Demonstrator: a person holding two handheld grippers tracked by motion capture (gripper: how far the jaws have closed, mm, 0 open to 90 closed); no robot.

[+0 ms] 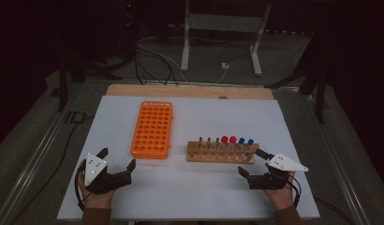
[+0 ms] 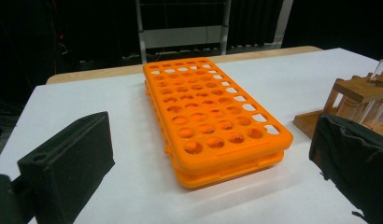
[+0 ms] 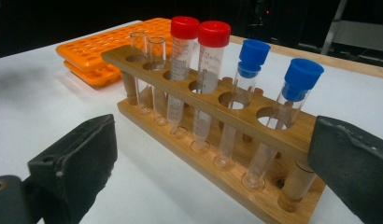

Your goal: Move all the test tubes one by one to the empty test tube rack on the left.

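An empty orange tube rack (image 1: 152, 129) (image 2: 213, 119) (image 3: 101, 46) lies on the white table left of centre. To its right stands a wooden rack (image 1: 222, 152) (image 3: 213, 135) with two red-capped tubes (image 1: 228, 139) (image 3: 198, 70), two blue-capped tubes (image 1: 246, 141) (image 3: 269, 98) and some uncapped clear tubes (image 3: 147, 74). My left gripper (image 1: 117, 159) (image 2: 213, 172) rests near the front left, open, pointing at the orange rack with nothing between its jaws. At the front right, my right gripper (image 1: 252, 162) (image 3: 213, 163) is open just before the wooden rack's right end, empty.
The white table top (image 1: 195, 187) has a wooden strip (image 1: 190, 90) along its far edge. Beyond it, cables (image 1: 152, 61) and a white stand's legs (image 1: 220, 42) lie on the dark floor. A metal rail (image 1: 35, 154) runs along the table's left side.
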